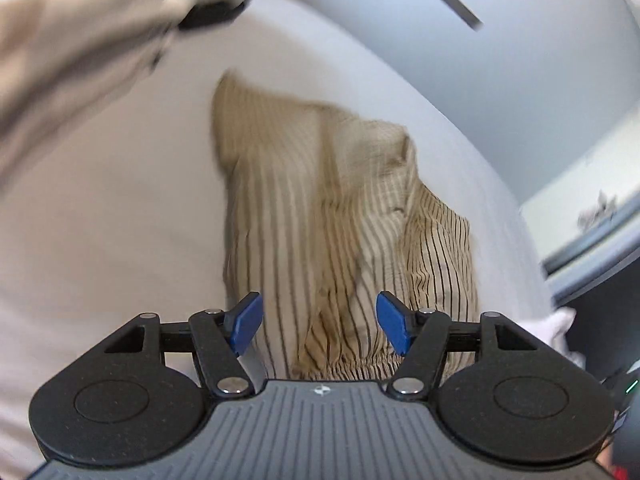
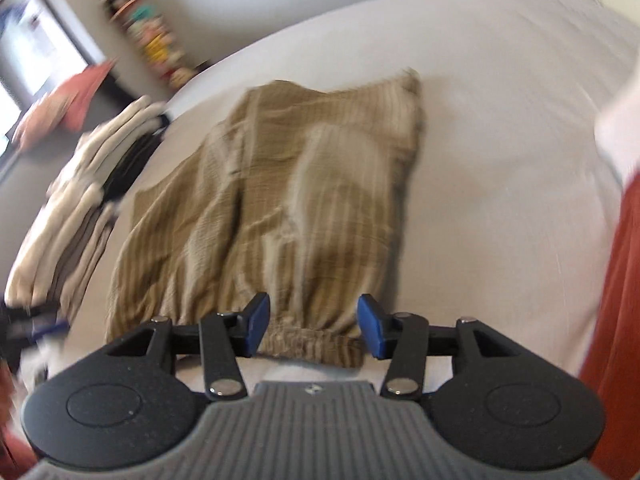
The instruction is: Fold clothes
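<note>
- Jaws of the left gripper [image 1: 319,322] and the right gripper [image 2: 313,326] stand spread, pinching nothing.
- Tan striped garment [image 2: 280,184] lies folded and rumpled on the white bed [image 2: 500,160], elastic waistband nearest the right gripper.

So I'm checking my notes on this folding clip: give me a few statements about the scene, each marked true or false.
1. The striped garment lies on the white bed. True.
2. The left gripper is clamped on the garment. False: its jaws are apart, with nothing pinched.
3. The right gripper is open, just short of the gathered waistband. True.
4. A stack of folded clothes sits at the bed's edge in the right wrist view. True.
5. The garment is plain blue. False: it is tan with thin stripes.
</note>
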Available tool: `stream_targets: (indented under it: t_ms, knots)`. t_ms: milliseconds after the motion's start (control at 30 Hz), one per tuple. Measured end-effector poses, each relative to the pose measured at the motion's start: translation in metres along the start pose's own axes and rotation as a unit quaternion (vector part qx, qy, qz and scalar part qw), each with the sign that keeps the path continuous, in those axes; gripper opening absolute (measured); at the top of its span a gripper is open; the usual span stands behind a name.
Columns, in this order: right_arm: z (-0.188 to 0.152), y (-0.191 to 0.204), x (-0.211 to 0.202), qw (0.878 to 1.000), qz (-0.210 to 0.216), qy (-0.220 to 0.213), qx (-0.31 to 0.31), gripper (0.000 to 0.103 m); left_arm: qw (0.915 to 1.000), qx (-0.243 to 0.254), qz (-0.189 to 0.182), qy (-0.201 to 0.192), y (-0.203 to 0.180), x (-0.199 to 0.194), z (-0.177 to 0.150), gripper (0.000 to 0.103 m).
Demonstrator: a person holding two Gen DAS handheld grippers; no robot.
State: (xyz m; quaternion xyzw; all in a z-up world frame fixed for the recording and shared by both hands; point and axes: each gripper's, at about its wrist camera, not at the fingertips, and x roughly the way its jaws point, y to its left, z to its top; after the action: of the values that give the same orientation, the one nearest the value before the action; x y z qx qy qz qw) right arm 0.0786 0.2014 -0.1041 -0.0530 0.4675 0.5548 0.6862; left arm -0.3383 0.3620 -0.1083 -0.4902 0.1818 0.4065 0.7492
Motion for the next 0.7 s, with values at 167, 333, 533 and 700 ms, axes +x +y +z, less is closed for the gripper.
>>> stream_targets:
  t_ms: [167,333,533,700]
  knots:
    - [-0.012,-0.025,0.031,0.996,-0.002,0.021,0.081,0.051,0.9975,-0.065,-0.017,0.022,0.032,0.035,-0.014,0.074]
    - [-0.014,-0.027,0.044,0.994,0.016,0.018,0.104,0.046,0.9933,-0.1,-0.059,0.004,0.045,0.059,-0.026,0.071]
    - [-0.02,-0.017,0.054,0.995,0.024,0.018,0.097,0.021,0.9935,-0.092,-0.067,-0.004,0.045,0.07,-0.028,0.023]
    - [-0.021,-0.006,0.046,0.995,0.021,0.011,0.099,0.01,0.9958,-0.071,-0.055,-0.021,0.039,0.053,-0.024,0.005]
